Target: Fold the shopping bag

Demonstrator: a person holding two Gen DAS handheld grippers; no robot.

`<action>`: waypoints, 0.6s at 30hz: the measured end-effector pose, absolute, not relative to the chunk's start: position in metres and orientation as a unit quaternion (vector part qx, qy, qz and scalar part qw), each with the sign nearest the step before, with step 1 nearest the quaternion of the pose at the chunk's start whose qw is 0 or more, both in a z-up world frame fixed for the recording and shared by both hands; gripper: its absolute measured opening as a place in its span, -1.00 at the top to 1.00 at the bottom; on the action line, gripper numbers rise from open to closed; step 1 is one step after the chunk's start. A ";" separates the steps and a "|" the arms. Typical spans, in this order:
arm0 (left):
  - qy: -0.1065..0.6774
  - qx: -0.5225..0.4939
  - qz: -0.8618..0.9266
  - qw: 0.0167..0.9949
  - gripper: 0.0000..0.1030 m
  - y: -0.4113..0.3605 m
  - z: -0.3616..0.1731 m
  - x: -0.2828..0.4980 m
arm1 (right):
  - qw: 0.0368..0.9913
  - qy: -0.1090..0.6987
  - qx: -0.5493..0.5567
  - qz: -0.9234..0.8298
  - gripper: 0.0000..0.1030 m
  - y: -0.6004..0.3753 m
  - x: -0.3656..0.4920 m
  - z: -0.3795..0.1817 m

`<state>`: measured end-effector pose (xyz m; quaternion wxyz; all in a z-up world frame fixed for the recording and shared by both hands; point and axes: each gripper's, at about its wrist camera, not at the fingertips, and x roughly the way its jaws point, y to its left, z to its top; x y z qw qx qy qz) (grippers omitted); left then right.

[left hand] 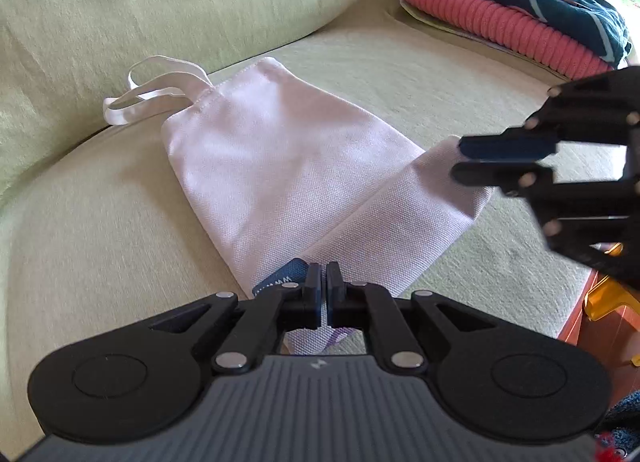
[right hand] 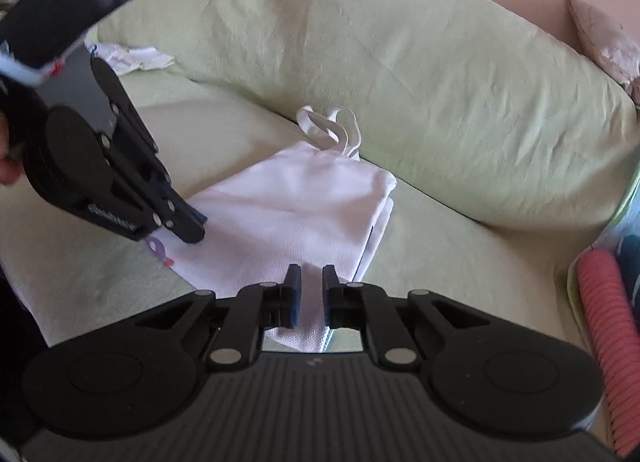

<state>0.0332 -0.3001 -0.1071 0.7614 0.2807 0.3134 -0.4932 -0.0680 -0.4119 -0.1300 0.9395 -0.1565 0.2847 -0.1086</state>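
From the left wrist view, the white canvas shopping bag [left hand: 280,165] lies flat on the seat of a pale green sofa [left hand: 400,73], its two handles [left hand: 152,89] trailing toward the back cushion and its near end already doubled up into a band across the bottom. The left hand-held gripper [left hand: 323,286] has its jaws shut on the near edge of the cloth, beside a blue printed label [left hand: 286,276]; the right hand-held gripper [left hand: 468,161], blurred, comes in from the right with its fingers close together at the corner of the raised flap. A stack of folded towels [left hand: 520,21] sits well apart at the sofa's far end. To do this step well, I judge the left grip should act as an anchor so the fold line does not slip. From the right wrist view, the shopping bag [right hand: 304,201] stretches away toward the handles [right hand: 332,129], and the right hand-held gripper [right hand: 308,286] has a strip of the white cloth between its fingers; a narrow gap shows there, yet by the reading it is closed, pinching the fabric. The left hand-held gripper [right hand: 192,221] presses on the opposite near corner, a person's hand [right hand: 8,165] just visible behind it. The fold should go best if both corners travel together, level and taut, toward the handle end, landing edge on edge before either grip lets go.
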 end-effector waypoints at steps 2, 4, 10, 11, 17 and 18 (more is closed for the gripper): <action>0.309 0.282 -0.491 0.764 0.88 -0.299 -0.108 0.033 | 0.938 0.294 -0.161 -0.094 0.93 -0.416 -0.059 -0.136; 0.302 0.286 -0.489 0.767 0.88 -0.299 -0.110 0.032 | 0.938 0.301 -0.149 -0.081 0.97 -0.422 -0.052 -0.139; 0.278 0.299 -0.483 0.775 0.88 -0.295 -0.109 0.037 | 0.944 0.319 -0.055 -0.056 1.00 -0.448 -0.044 -0.133; 0.280 0.296 -0.483 0.775 0.88 -0.296 -0.110 0.039 | 0.945 0.319 -0.050 -0.056 1.00 -0.449 -0.042 -0.134; 0.272 0.295 -0.485 0.777 0.89 -0.299 -0.112 0.043 | 0.944 0.324 -0.023 -0.056 1.00 -0.456 -0.038 -0.136; 0.256 0.315 -0.485 0.775 0.89 -0.298 -0.111 0.038 | 0.944 0.326 -0.019 -0.053 1.00 -0.458 -0.037 -0.136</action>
